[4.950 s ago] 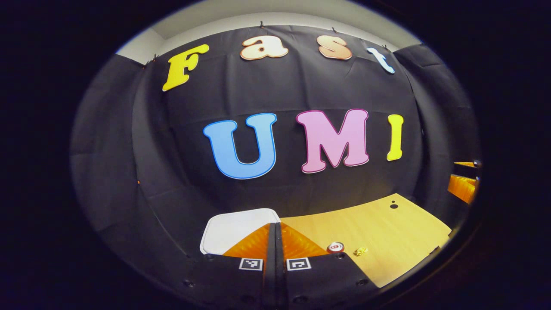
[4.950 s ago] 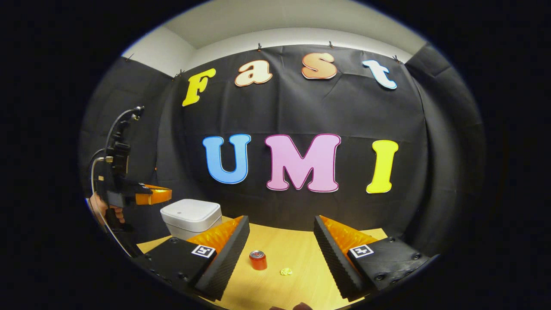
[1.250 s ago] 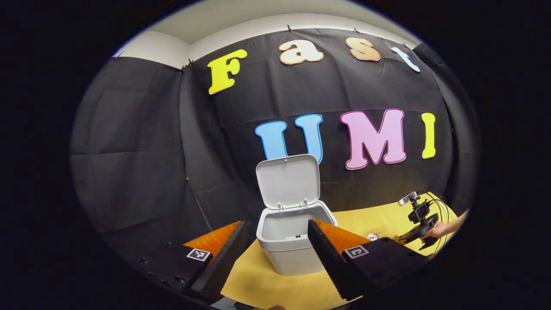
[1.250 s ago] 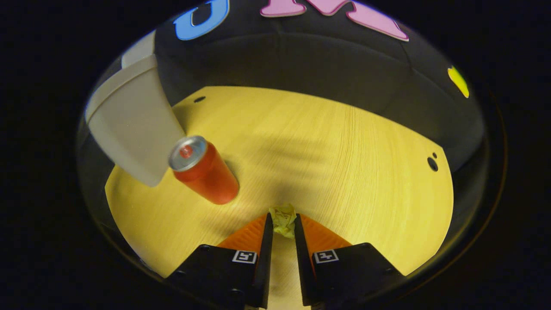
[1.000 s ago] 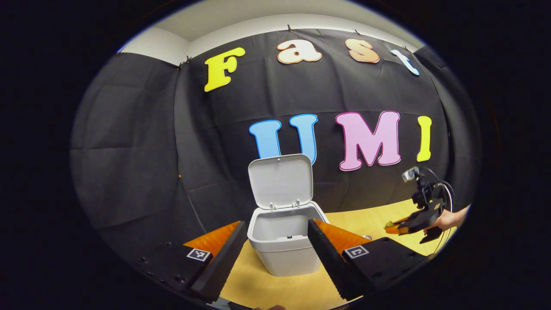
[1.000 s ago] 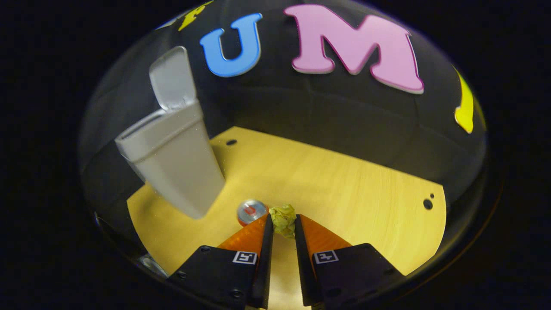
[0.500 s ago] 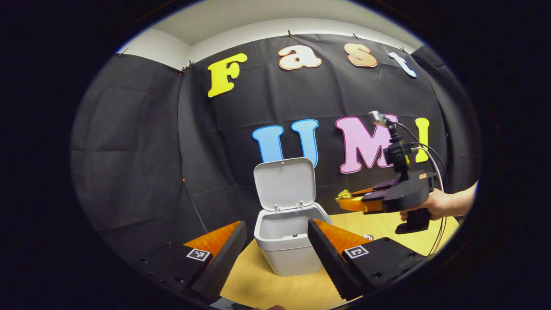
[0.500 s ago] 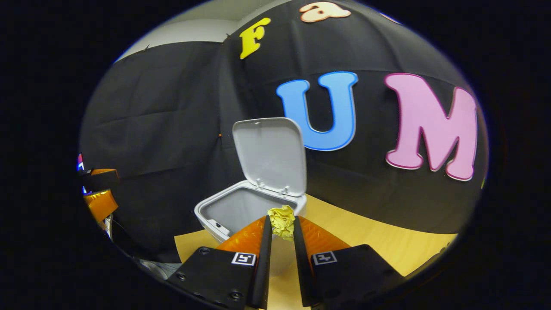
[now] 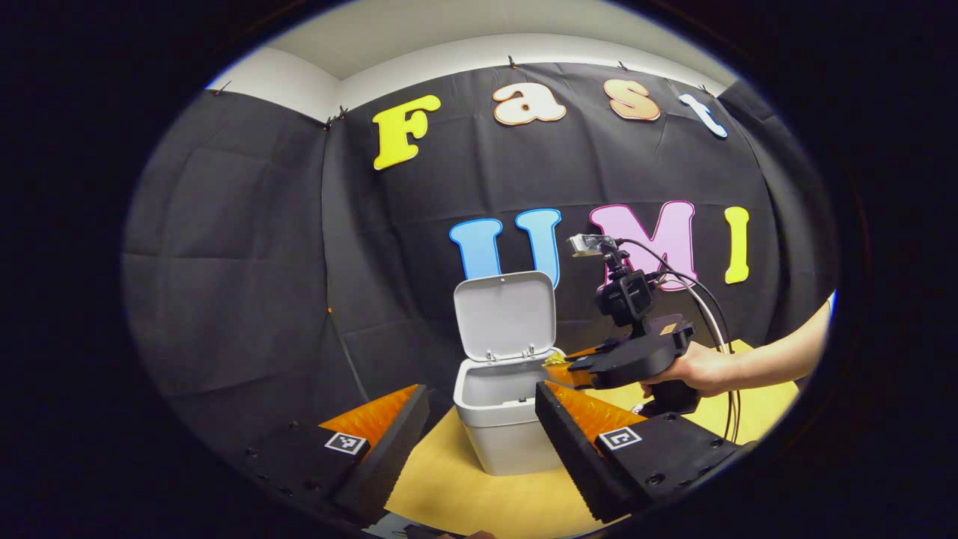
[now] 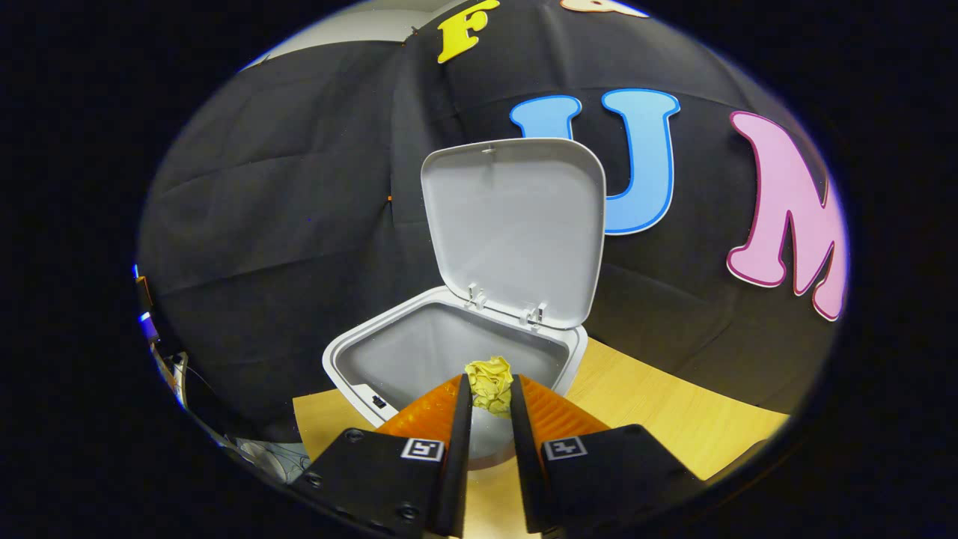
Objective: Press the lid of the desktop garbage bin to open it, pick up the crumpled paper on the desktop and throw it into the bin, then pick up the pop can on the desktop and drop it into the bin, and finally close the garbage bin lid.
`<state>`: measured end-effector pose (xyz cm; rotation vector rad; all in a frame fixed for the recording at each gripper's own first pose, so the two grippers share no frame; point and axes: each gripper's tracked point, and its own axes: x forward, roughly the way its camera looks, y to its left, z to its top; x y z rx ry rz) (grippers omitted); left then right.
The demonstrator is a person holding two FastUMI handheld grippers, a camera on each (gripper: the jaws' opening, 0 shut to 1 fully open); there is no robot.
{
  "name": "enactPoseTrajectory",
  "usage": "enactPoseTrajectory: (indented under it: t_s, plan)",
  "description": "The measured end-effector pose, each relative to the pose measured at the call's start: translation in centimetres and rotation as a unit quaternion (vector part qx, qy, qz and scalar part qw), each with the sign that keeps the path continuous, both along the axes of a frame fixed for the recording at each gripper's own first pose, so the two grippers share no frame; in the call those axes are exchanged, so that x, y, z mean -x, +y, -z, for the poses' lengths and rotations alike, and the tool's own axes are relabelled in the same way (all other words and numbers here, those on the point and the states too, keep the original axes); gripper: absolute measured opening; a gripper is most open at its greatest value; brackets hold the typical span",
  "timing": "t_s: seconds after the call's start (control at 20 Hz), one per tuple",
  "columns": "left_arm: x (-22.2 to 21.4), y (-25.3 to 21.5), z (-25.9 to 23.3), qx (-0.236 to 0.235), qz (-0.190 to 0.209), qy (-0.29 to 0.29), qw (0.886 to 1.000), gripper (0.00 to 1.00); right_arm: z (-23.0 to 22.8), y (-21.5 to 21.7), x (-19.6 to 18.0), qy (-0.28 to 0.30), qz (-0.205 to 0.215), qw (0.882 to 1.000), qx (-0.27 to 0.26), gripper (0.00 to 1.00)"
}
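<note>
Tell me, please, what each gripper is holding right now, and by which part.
The right gripper pinches the crumpled paper by its lower sides between its fingertips, above the open bin. The left gripper is open, holding nothing.

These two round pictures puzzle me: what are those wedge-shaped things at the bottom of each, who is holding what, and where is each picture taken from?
There is no robot here. A person holds a hand tool with two fingers in each hand, and a small camera rides on each tool, looking forward along its fingers.

The left gripper view shows the left gripper with its fingers spread open and nothing between them. Beyond it stand a white bin on a wooden table, its lid swung up. A hand holds the other tool beside the bin.

The right gripper view looks along the right gripper, whose fingers pinch a ball of yellow crumpled paper, held in front of the bin's open mouth. It looks ready to be dropped in.
</note>
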<state>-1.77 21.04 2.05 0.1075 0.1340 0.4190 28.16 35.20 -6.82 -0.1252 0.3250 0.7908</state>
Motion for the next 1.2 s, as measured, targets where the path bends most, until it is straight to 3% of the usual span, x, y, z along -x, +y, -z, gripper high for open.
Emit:
enactPoseTrajectory:
  t_s: [0.05,0.1,0.15,0.2,0.25,0.3,0.5,0.65,0.85,1.0,1.2]
  plan:
    - [-0.2,-0.3,0.3,0.004,0.004,-0.001,1.0,0.97,0.1,0.2,0.2,0.002,-0.003,1.0,0.002,0.28]
    - [-0.5,-0.8,0.4,0.007,0.011,-0.002,1.0,0.96,-0.1,0.1,0.3,0.002,-0.006,1.0,0.001,0.6]
    - [-1.0,-1.1,0.4,0.008,0.018,-0.005,1.0,0.97,-0.3,-0.3,0.4,-0.002,-0.006,1.0,0.0,0.66]
    - [-1.5,-1.4,0.4,0.011,0.025,-0.009,1.0,0.97,-0.8,-0.8,0.5,-0.006,-0.006,1.0,-0.002,0.92]
    - [-2.1,-1.7,0.7,0.019,0.033,-0.01,0.999,0.97,-1.4,-1.4,0.5,-0.01,-0.004,1.0,-0.006,0.86]
    - [-2.6,-2.2,1.0,0.029,0.043,-0.01,0.999,0.97,-1.8,-2.3,0.4,-0.013,0.002,1.0,-0.008,0.94]
    - [-5.9,-5.5,2.7,0.125,0.081,-0.044,0.988,0.98,-3.8,-9.2,0.2,-0.031,0.047,0.998,-0.017,0.94]
    - [-8.8,-8.6,6.5,0.177,0.104,-0.019,0.979,0.95,-4.4,-15.3,0.6,-0.045,0.084,0.995,-0.004,0.94]
    - [-13.9,-13.6,11.5,0.183,0.162,0.032,0.969,0.95,-4.2,-22.9,1.7,-0.036,0.142,0.989,0.007,0.94]
    - [-17.9,-16.4,16.5,0.161,0.202,0.076,0.963,0.95,-3.4,-28.7,2.9,-0.023,0.192,0.981,0.022,0.94]
    - [-22.1,-19.2,21.4,0.148,0.244,0.12,0.951,0.95,-2.2,-33.8,4.1,-0.014,0.238,0.97,0.043,0.94]
